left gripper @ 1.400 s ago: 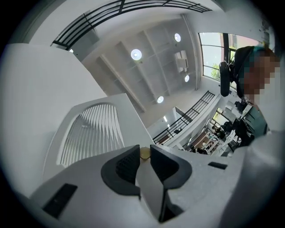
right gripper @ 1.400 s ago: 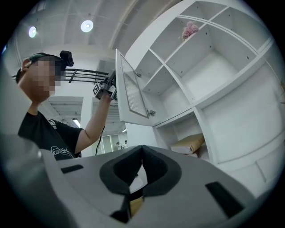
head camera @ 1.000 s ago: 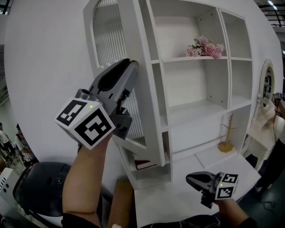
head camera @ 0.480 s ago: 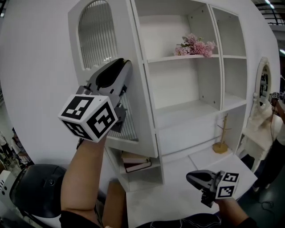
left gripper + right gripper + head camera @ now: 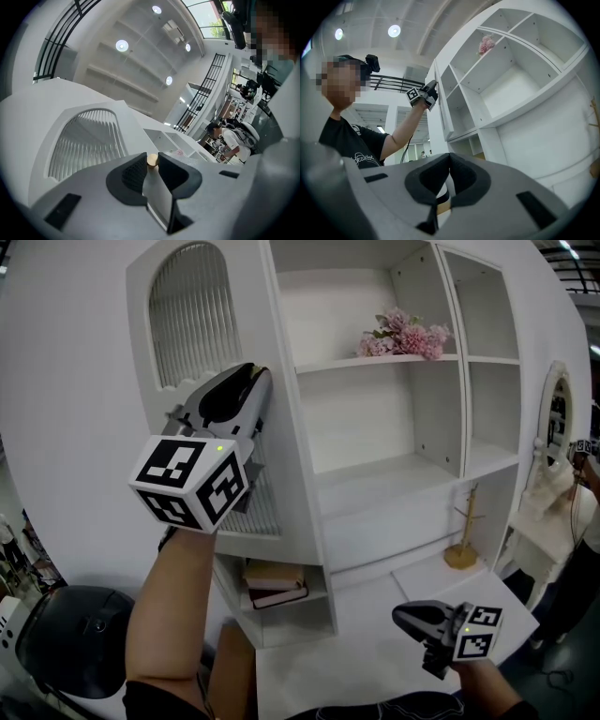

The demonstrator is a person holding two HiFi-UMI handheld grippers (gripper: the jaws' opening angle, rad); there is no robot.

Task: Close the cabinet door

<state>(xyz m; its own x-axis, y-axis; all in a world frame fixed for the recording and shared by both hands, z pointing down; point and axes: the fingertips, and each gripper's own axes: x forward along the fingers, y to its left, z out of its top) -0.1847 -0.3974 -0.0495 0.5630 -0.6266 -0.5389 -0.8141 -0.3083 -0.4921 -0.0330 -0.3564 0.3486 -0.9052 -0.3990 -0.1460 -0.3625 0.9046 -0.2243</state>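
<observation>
Left gripper (image 5: 250, 380) jaws pinched on cabinet door (image 5: 192, 334) at its knob (image 5: 152, 160); right gripper (image 5: 449, 164) jaws together.

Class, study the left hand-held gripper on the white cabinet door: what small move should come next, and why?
Probably push the white arched cabinet door inward until flush: the left hand-held gripper is shut on its round wooden knob, and the right gripper view shows the door slightly ajar.

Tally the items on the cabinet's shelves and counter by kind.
Flower bunch: 1
Books: 2
Wooden stand: 1
Total: 4
</observation>
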